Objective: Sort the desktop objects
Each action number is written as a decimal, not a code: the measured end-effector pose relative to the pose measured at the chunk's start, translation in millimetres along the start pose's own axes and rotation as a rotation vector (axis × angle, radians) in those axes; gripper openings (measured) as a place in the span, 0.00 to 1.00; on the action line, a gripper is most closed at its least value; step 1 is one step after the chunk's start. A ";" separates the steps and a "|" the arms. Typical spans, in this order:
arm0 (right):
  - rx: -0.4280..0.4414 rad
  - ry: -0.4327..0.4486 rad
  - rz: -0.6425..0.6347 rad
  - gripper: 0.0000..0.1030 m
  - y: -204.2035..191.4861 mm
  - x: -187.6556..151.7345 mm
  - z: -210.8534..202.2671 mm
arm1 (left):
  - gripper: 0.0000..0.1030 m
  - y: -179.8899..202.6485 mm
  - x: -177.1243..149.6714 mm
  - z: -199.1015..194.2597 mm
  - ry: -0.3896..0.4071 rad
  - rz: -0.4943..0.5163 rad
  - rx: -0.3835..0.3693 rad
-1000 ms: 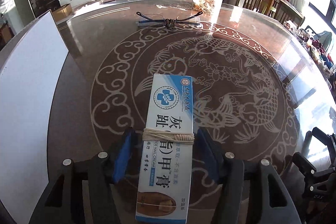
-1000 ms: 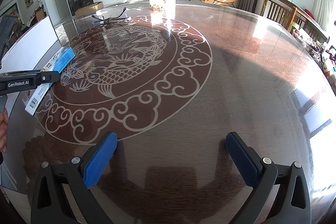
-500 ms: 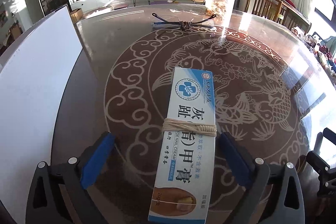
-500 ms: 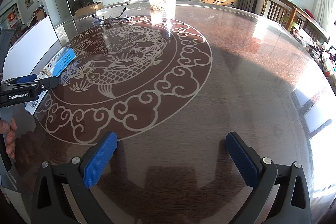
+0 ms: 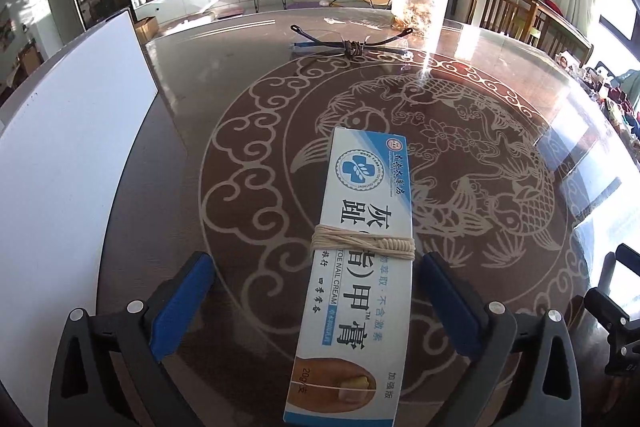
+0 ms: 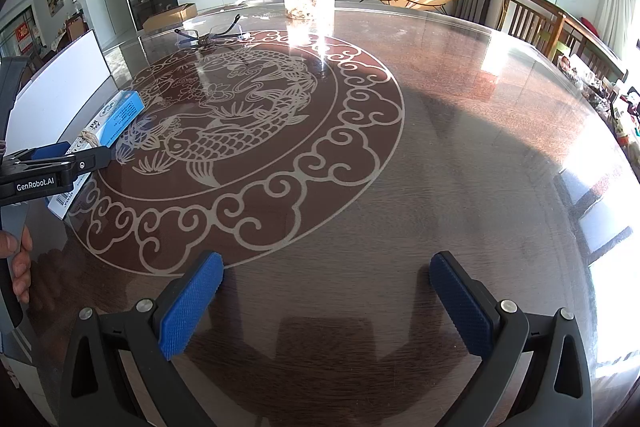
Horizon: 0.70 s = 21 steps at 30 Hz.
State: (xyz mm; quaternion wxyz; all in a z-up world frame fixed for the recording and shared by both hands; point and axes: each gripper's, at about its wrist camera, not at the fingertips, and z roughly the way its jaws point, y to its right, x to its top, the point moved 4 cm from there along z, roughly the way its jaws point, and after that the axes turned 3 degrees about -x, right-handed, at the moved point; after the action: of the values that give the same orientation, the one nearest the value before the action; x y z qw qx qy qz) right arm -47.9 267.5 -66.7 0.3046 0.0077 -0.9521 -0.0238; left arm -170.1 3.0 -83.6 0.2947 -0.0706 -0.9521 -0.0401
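A long white-and-blue nail cream box with twine wound round its middle lies flat on the glass table top, also seen in the right wrist view. My left gripper is open, its blue pads either side of the box's near half, not touching it. A pair of dark-framed glasses tied with cord lies at the far side. My right gripper is open and empty over bare table near the front edge.
A large white board lies along the table's left edge. A tall clear jar stands at the far side behind the glasses. Wooden chairs stand at the far right. The left gripper's body shows at the right view's left edge.
My left gripper let go of the box and opened wide, then drew back a little. The box now lies on the table. The right gripper has not moved.
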 end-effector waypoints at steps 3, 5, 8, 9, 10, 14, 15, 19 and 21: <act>0.000 0.000 0.000 1.00 -0.1 0.1 0.0 | 1.00 -0.5 -0.5 -0.7 0.001 -0.002 0.001; 0.000 0.000 0.000 1.00 0.0 0.0 0.0 | 1.00 -0.8 -0.8 -1.4 0.002 -0.002 0.001; 0.000 0.000 0.000 1.00 -0.1 0.0 0.1 | 1.00 -0.8 -0.8 -1.3 0.002 -0.002 0.001; 0.000 0.000 0.000 1.00 -0.1 0.1 0.1 | 1.00 -0.8 -0.9 -1.2 0.002 -0.001 0.002; 0.000 0.000 0.000 1.00 0.0 0.0 0.0 | 1.00 -1.0 -1.0 -1.5 0.002 -0.002 0.002; 0.000 0.000 0.000 1.00 -0.1 0.0 0.1 | 1.00 -1.2 -1.0 -1.8 0.002 -0.002 0.002; 0.000 0.000 0.000 1.00 -0.1 0.1 0.1 | 1.00 -1.2 -1.0 -1.8 0.003 -0.002 0.002; 0.000 0.000 0.000 1.00 -0.2 0.1 0.1 | 1.00 -1.1 -0.9 -1.8 0.003 -0.002 0.002; 0.000 0.000 0.000 1.00 -0.2 0.1 0.1 | 1.00 -1.1 -0.9 -1.8 0.003 -0.002 0.002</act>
State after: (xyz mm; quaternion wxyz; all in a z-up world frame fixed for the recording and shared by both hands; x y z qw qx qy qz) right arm -48.1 267.3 -66.8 0.3047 0.0076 -0.9521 -0.0238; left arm -168.6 1.6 -82.6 0.2960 -0.0692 -0.9519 -0.0393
